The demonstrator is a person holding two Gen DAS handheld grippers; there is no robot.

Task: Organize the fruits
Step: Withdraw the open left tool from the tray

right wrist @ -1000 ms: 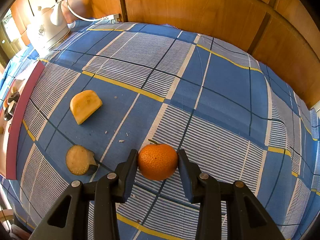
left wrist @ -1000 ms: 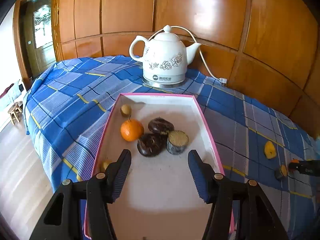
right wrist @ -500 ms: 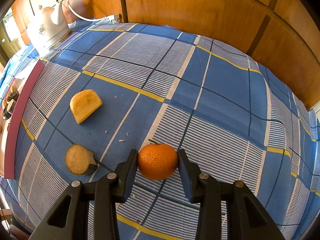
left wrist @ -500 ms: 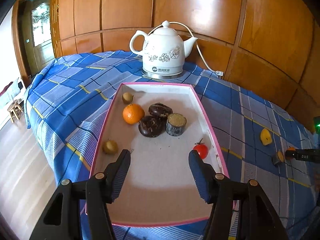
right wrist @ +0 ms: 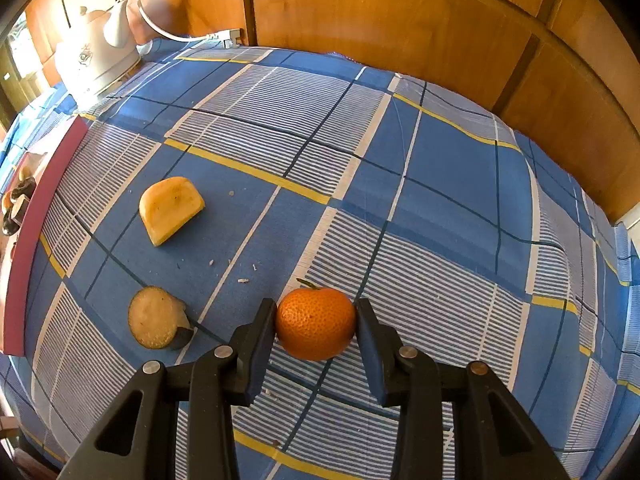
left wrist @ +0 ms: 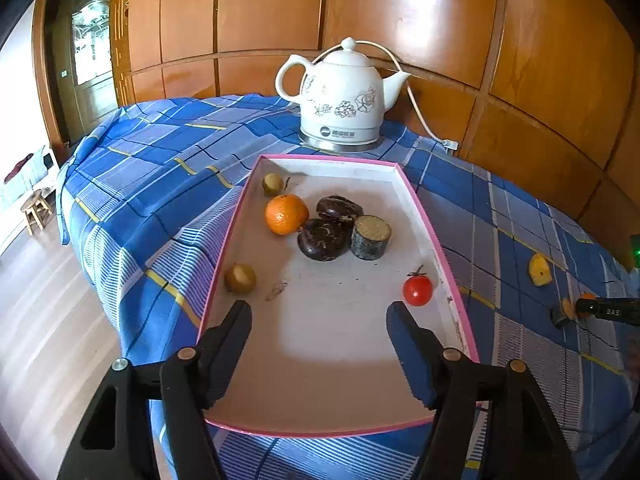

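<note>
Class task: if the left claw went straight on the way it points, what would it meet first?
Probably the bare white floor of the pink-rimmed tray, just short of the dark brown fruit; the open left claw holds nothing. Depth is uncertain.

Table (right wrist: 460,168) draped in blue plaid cloth (left wrist: 160,184). On cloth: pink-rimmed tray (left wrist: 450,276), white kettle (left wrist: 340,96) on its base at tray's 12 o'clock. At tray's 3 o'clock: yellow wedge (right wrist: 170,208), cut round slice (right wrist: 154,322) near its 6 o'clock. Mandarin (right wrist: 316,324) at slice's 3 o'clock, resting on cloth.
</note>
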